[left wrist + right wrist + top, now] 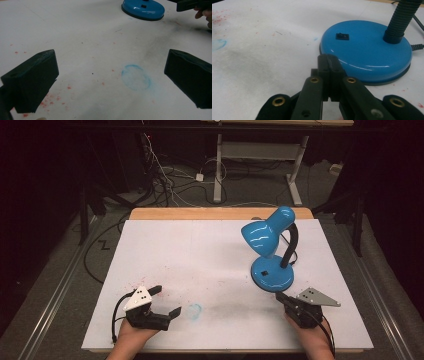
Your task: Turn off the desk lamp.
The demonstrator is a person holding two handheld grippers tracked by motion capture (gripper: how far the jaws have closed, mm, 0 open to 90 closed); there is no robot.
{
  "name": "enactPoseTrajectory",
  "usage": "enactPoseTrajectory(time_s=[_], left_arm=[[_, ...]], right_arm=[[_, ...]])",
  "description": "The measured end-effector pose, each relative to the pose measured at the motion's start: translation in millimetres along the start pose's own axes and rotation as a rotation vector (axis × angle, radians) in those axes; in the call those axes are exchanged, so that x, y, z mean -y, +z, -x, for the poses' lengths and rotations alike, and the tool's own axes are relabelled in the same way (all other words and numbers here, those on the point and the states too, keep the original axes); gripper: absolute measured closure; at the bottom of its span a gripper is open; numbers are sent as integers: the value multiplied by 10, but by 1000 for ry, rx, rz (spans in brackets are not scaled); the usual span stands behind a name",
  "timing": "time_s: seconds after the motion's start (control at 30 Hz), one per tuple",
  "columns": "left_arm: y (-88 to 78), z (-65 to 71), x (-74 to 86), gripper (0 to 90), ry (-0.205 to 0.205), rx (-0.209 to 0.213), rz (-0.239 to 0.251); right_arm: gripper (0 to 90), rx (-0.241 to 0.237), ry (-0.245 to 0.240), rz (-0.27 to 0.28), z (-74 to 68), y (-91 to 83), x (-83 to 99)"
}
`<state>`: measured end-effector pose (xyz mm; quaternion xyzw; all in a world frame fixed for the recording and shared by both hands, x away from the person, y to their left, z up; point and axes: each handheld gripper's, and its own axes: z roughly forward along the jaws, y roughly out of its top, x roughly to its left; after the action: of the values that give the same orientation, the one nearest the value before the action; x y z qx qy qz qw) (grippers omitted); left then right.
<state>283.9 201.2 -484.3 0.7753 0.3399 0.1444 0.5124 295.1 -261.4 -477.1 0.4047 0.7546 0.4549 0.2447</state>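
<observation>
Dim room, lit table (210, 265); glare streaks on lamp (262, 237); soft, grainy frames.

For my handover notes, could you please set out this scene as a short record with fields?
Setting: white table, stained with red specks and a blue ring mark
Main object: blue desk lamp, upright at the table's right side, shade tilted down
Lamp base: round, with a black rocker switch on top
Right tongs: shut, empty, tips close to the base rim
Left tongs: open, empty, over the table near the ring mark
Contact with lamp: cannot tell
</observation>
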Motion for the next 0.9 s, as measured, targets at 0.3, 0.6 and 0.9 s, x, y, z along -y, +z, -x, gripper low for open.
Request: enactPoseTrajectory(time_s=[0.3,0.6,0.9], left_arm=[[-10,0,2,0,1,3,2],[-23,1,-5,0,0,7,8],[-11,-20,1,0,2,6,4]], right_arm=[[522,-7,34,-51,41,75,31],[75,11,3,6,40,41,43],[0,15,27,99,73,-126,55]])
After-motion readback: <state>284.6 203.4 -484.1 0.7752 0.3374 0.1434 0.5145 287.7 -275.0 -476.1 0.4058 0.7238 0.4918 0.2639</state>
